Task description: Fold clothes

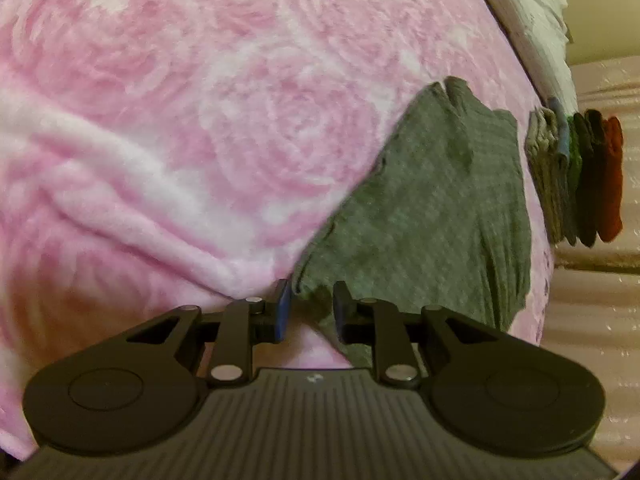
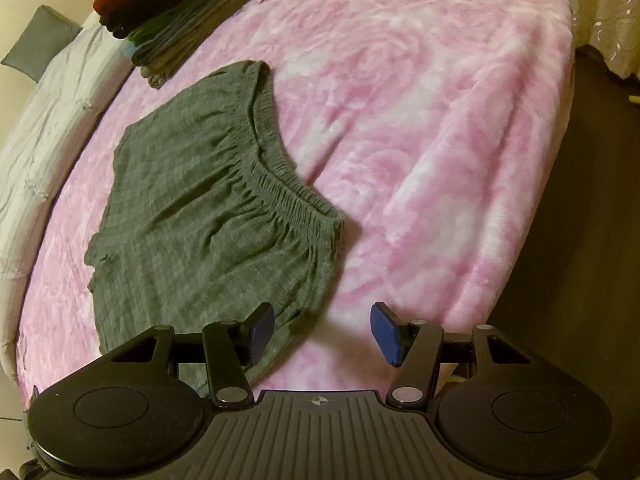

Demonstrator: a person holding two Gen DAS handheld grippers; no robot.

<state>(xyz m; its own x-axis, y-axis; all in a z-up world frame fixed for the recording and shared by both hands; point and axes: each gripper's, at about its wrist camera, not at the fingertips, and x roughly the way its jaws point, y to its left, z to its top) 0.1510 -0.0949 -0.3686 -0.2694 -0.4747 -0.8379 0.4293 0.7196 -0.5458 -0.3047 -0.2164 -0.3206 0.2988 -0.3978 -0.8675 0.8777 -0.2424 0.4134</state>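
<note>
Grey shorts (image 2: 208, 216) with a gathered elastic waistband (image 2: 276, 168) lie flat on the pink rose-patterned blanket (image 2: 420, 140). My right gripper (image 2: 324, 332) hovers open at their near edge, its left finger over the grey cloth and its right finger over the blanket. In the left wrist view the same grey shorts (image 1: 432, 208) spread to the right. My left gripper (image 1: 312, 308) is open, and a corner of the shorts lies just ahead of the gap between its fingers. Nothing is pinched in either gripper.
A stack of folded clothes (image 2: 172, 28), red on top, sits beyond the shorts and shows in the left wrist view as the stack (image 1: 576, 176). White bedding (image 2: 52, 100) lies past the blanket's left edge. A dark floor (image 2: 592, 220) is on the right.
</note>
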